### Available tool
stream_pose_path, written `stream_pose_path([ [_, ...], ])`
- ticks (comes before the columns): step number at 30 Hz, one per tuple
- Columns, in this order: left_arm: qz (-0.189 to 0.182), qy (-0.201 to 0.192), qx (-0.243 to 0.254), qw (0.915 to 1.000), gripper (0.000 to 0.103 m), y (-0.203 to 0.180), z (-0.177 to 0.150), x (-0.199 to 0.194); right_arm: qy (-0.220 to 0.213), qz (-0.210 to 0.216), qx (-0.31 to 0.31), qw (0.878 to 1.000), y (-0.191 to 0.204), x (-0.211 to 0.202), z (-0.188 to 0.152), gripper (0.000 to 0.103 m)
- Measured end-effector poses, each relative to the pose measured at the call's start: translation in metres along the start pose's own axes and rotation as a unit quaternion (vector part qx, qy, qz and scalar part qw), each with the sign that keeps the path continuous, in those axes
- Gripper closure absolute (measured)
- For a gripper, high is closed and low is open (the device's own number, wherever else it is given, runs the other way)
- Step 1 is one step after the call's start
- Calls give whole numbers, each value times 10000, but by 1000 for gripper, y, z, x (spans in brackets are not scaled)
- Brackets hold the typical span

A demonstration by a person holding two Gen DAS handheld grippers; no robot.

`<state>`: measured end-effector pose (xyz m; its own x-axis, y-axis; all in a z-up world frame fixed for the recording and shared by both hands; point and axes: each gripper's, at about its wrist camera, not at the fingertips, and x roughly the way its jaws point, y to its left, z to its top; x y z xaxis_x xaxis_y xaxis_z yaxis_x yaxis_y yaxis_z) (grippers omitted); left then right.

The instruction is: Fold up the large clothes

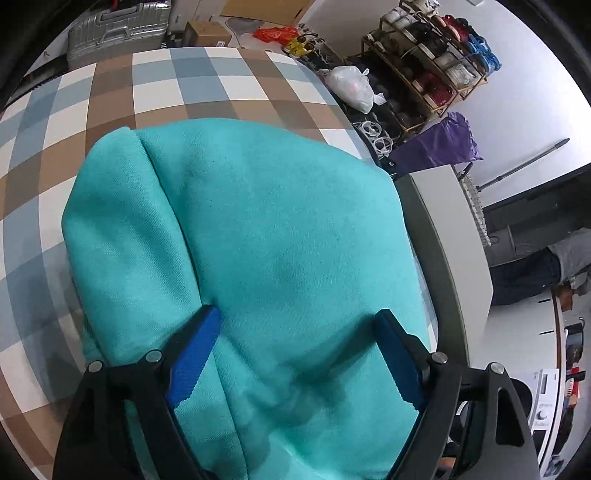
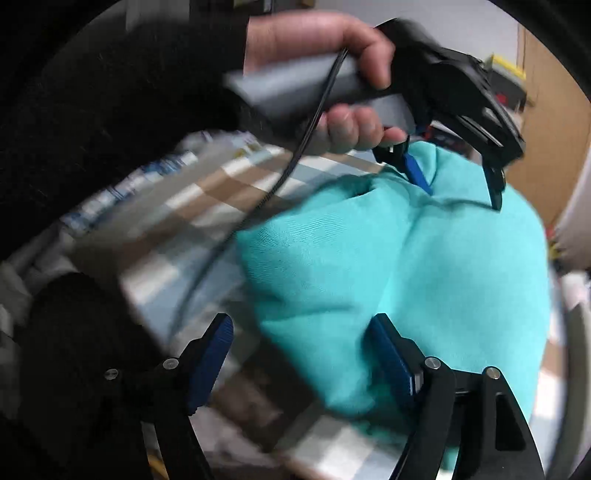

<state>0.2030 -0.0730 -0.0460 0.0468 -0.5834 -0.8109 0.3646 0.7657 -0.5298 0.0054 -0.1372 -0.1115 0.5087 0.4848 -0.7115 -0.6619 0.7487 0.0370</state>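
A checked cloth [image 1: 155, 92] in blue, brown and white covered the table. Beyond it, at eleven o'clock, stood a silver suitcase [image 1: 118, 27]. At one o'clock a white plastic bag [image 1: 351, 86] lay near a wooden rack [image 1: 424, 62], with a purple bag [image 1: 443, 142] just below.

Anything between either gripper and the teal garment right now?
Nothing visible. The left gripper hangs open directly over the teal garment; the right gripper is open at its edge on the checkered cloth.
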Motion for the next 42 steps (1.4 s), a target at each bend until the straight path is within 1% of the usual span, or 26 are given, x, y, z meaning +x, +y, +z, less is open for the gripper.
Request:
stream_pose_path([
  [1,-15,-24,-15,10000,22,1,0,-1,-78,358,331,9988,-10,-11,-3,26],
  [3,14,-114,19,9999,22,-2,1,-1,-246,990,1095,9887,-37,-33,-12,26],
  [4,50,-141,39,9999,22,-1,11,8,-339,1177,1432,9821,-49,-42,-17,26],
  [5,170,-180,120,9996,22,-5,6,6,-517,1374,1902,9707,-70,-57,-24,27],
  [6,249,-200,162,9994,22,-4,15,17,-663,1448,2170,9631,-85,-68,-28,27],
  [8,558,-230,324,9976,22,-14,8,14,-958,1324,2586,9521,-116,-85,-30,31],
  [9,688,-218,363,9967,22,-17,7,14,-1012,1147,2744,9494,-130,-90,-29,41],
  [10,814,-200,413,9956,22,-19,4,12,-965,971,2884,9477,-141,-90,-27,57],
  [11,993,-173,454,9939,22,-22,1,9,-857,908,2981,9463,-152,-85,-24,67],
  [12,1148,-143,468,9922,22,-25,-5,2,-712,954,3060,9446,-161,-74,-21,80],
  [13,1174,-133,452,9920,22,-25,-8,-1,-482,1014,3121,9434,-166,-61,-19,83],
  [14,1150,-146,430,9923,22,-27,-14,-8,-38,1095,3234,9399,-170,-39,-18,84],
  [15,1028,-230,437,9935,22,-31,-22,-18,86,1110,3270,9385,-170,-29,-19,88],
  [17,639,-600,602,9943,22,-45,-42,-40,121,1203,3245,9381,-172,-19,-18,93],
  [19,120,-1012,937,9904,21,-56,-61,-52,207,1332,3361,9321,-175,-12,-18,95],
  [20,-79,-1061,1082,9884,21,-58,-72,-49,249,1290,3358,9327,-175,-9,-16,95],
  [21,-59,-976,998,9902,21,-53,-77,-39,268,1248,3331,9342,-174,-8,-16,95],
  [24,-62,-528,271,9982,22,-15,-87,10,380,1065,3130,9430,-163,-7,-13,95],
  [26,-51,-644,159,9978,22,2,-93,25,490,1050,3145,9422,-163,-3,-13,95],
  [28,-135,-906,166,9957,22,14,-99,29,613,1149,3120,9411,-161,3,-9,96],
  [31,-342,-1200,206,9920,22,21,-106,25,830,1009,2906,9479,-159,1,0,98],
  [34,-428,-1370,307,9892,24,27,-112,23,1175,890,2625,9536,-163,-5,27,98],
  [36,-533,-1444,251,9878,25,32,-112,21,955,592,2400,9643,-166,-18,56,94],
  [38,-629,-1453,165,9872,27,34,-111,16,699,225,2107,9748,-171,-23,92,94],
  [40,-724,-1465,52,9865,29,39,-110,13,623,164,1970,9783,-177,-12,128,94],
  [42,-740,-1447,56,9867,29,37,-109,14,741,53,1893,9791,-178,11,157,94],
])
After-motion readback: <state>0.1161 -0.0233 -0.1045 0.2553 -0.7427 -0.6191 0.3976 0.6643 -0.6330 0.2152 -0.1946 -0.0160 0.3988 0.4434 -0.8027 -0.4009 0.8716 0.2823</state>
